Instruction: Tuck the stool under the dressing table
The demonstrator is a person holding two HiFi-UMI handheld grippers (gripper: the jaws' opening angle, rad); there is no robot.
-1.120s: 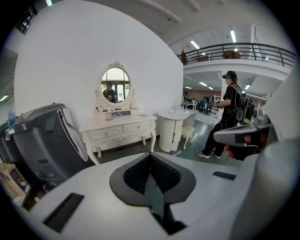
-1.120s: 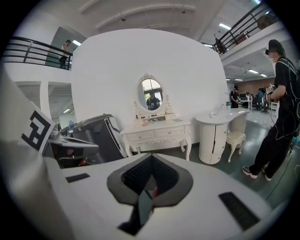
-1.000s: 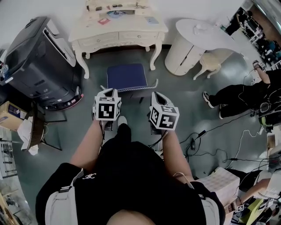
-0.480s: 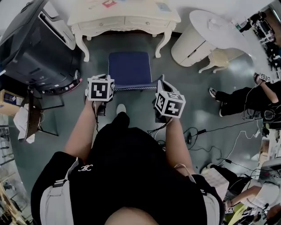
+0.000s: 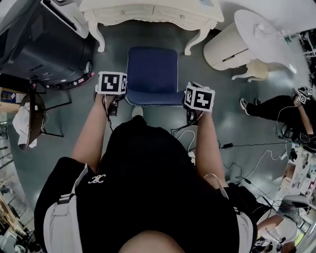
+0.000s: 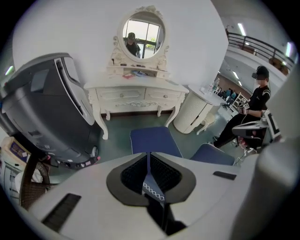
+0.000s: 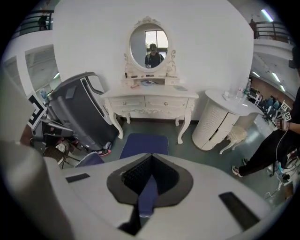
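Both hand-held grippers, left (image 6: pixel 149 158) and right (image 7: pixel 150 160), had been brought forward and down to the near corners of the blue stool (image 5: pixel 152 74), with jaws closed and empty. The stool was seen in front of the dressing table (image 5: pixel 148 12), not yet tucked under; a push was judged to be next.

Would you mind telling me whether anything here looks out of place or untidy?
The blue stool stands out on the floor in front of the dressing table, not tucked under it. Loose cables trail across the floor on the right, a possible trip risk. Nothing looks spilled or damaged.
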